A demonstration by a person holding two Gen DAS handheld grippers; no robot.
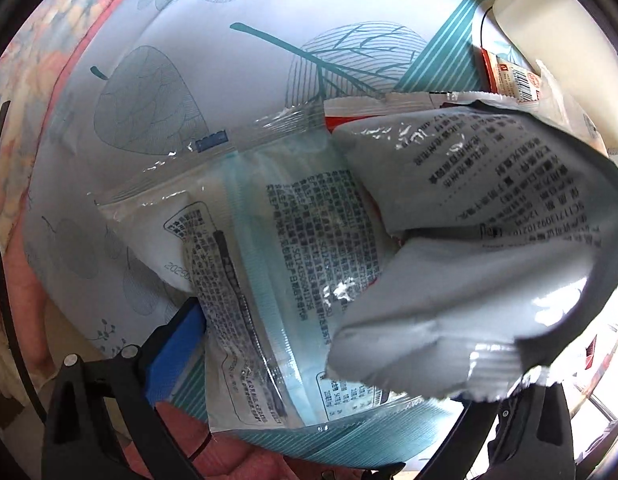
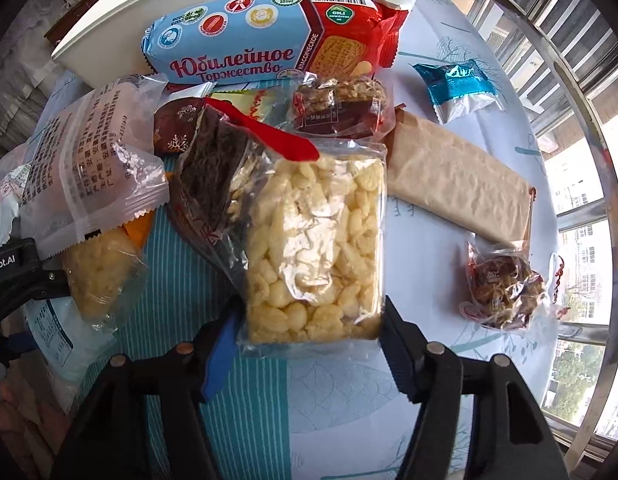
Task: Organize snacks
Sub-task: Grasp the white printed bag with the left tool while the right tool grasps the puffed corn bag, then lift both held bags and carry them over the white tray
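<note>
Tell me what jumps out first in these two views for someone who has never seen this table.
The clear pack of pale puffed snack fills the middle of the right wrist view, lying between the right gripper fingers. Behind it, against a white tray, lies a blue and red biscuit pack with Russian lettering. The left wrist view is crowded by a silvery printed pouch overlapping a clear-wrapped pack on the leaf-patterned tablecloth.
</note>
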